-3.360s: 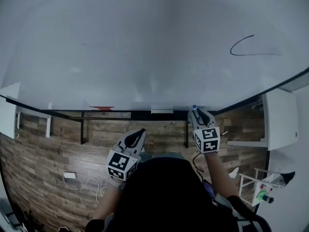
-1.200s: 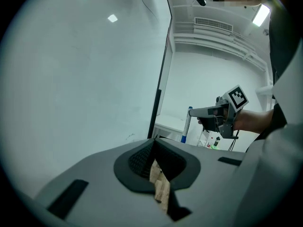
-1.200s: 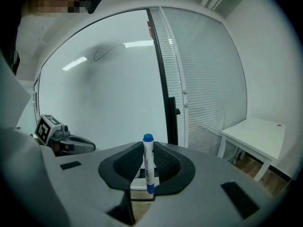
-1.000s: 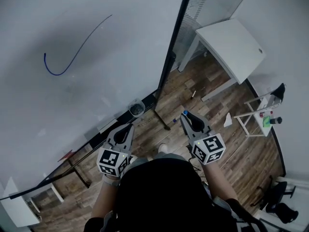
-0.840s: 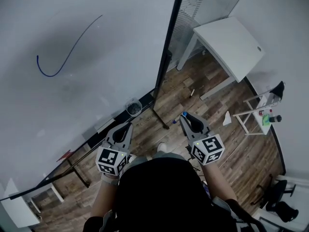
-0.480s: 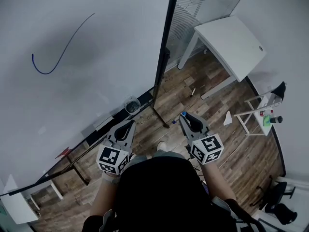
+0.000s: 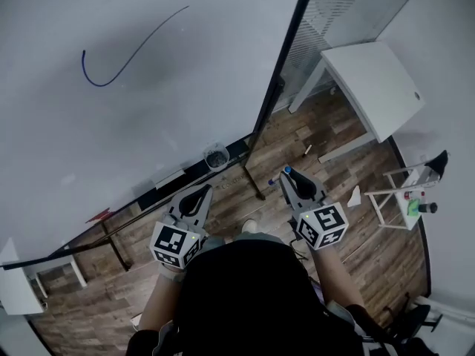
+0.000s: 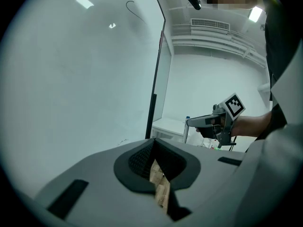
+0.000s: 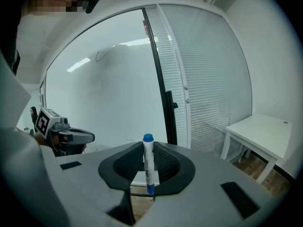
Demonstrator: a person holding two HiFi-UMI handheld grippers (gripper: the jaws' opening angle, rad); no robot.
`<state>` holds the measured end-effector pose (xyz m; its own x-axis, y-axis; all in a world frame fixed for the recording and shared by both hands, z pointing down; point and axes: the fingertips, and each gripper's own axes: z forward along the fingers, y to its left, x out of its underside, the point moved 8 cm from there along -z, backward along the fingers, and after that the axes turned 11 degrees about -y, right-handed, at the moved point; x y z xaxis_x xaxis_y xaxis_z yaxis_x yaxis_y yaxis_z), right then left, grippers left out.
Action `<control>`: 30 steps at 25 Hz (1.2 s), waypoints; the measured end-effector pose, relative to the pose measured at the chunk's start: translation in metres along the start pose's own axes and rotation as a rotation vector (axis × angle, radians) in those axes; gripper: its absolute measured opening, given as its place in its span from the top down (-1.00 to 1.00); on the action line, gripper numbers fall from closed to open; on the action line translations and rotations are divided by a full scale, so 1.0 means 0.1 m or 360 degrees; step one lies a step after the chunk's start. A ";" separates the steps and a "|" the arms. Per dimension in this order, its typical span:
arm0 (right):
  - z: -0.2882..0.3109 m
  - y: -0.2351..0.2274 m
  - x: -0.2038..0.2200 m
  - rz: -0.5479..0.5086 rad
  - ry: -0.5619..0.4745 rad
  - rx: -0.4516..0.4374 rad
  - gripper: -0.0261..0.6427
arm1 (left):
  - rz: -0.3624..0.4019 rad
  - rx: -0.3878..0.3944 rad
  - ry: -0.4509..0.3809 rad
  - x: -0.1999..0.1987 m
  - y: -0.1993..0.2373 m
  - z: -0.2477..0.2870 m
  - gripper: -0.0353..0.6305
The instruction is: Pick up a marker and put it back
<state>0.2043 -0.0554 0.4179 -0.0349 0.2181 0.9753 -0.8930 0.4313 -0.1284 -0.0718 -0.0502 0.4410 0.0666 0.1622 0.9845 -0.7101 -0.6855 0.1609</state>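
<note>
A white marker with a blue cap (image 9: 148, 162) stands upright between the jaws of my right gripper (image 9: 148, 161), which is shut on it. In the head view the right gripper (image 7: 290, 176) is held over the wooden floor, the marker's blue cap (image 7: 287, 170) showing at its tip. My left gripper (image 7: 205, 191) hangs beside it at the left, near the whiteboard's lower edge. Its jaws meet at the tips with nothing between them (image 8: 154, 143). The whiteboard (image 7: 111, 132) carries a blue curved line (image 7: 119, 69).
A ledge (image 7: 171, 180) runs along the board's bottom, with a round cup (image 7: 216, 156) at its right end. A black post (image 7: 278, 87) marks the board's right edge. A white table (image 7: 371, 87) stands beyond it. A small rack with bottles (image 7: 412, 199) is at the far right.
Since the oldest frame the person has turned from the board's ledge toward its right end, still carrying the marker. Over the last second both grippers keep their places; only the view shifts slightly.
</note>
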 end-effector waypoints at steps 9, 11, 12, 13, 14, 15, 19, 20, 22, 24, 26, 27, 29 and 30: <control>0.57 0.21 -0.24 -0.0035 -0.0061 -0.0230 0.64 | -0.0023 -0.0295 -0.0009 0.02 0.18 -0.47 0.83; 0.71 0.28 -0.28 -0.0042 -0.0075 -0.0287 0.64 | -0.0032 -0.0369 -0.0009 0.05 0.21 -0.58 0.84; 0.78 0.31 -0.30 -0.0044 -0.0082 -0.0318 0.64 | -0.0037 -0.0407 -0.0011 0.06 0.23 -0.64 0.83; 0.85 0.34 -0.32 -0.0047 -0.0088 -0.0348 0.64 | -0.0042 -0.0445 -0.0014 0.07 0.24 -0.69 0.83; 0.92 0.38 -0.33 -0.0050 -0.0091 -0.0379 0.64 | -0.0047 -0.0482 -0.0016 0.08 0.25 -0.75 0.84; 0.99 0.41 -0.33 -0.0055 -0.0091 -0.0409 0.64 | -0.0053 -0.0518 -0.0019 0.09 0.26 -0.80 0.83; 1.25 0.55 -0.31 -0.0085 -0.0068 -0.0528 0.64 | -0.0074 -0.0667 -0.0031 0.14 0.27 -1.01 0.84; 1.31 0.58 -0.30 -0.0090 -0.0059 -0.0556 0.64 | -0.0080 -0.0702 -0.0033 0.15 0.26 -1.05 0.84; 1.42 0.64 -0.26 -0.0099 -0.0034 -0.0607 0.64 | -0.0095 -0.0766 -0.0038 0.17 0.25 -1.13 0.84; 1.51 0.69 -0.20 -0.0116 0.0002 -0.0656 0.64 | -0.0107 -0.0826 -0.0039 0.19 0.24 -1.20 0.84; 1.61 0.74 -0.11 -0.0139 0.0045 -0.0703 0.64 | -0.0117 -0.0884 -0.0039 0.21 0.24 -1.27 0.84; 1.65 0.77 -0.06 -0.0147 0.0066 -0.0726 0.64 | -0.0121 -0.0910 -0.0039 0.23 0.23 -1.30 0.83; 1.72 0.81 0.03 -0.0163 0.0107 -0.0765 0.64 | -0.0128 -0.0957 -0.0039 0.24 0.20 -1.36 0.84; 1.75 0.83 0.08 -0.0172 0.0128 -0.0782 0.64 | -0.0131 -0.0978 -0.0038 0.25 0.19 -1.39 0.84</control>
<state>0.0512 -0.1712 0.4465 0.0979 0.2078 0.9733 -0.5724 0.8118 -0.1157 -0.1807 0.0395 0.4592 0.1491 0.1763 0.9730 -0.9753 -0.1361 0.1741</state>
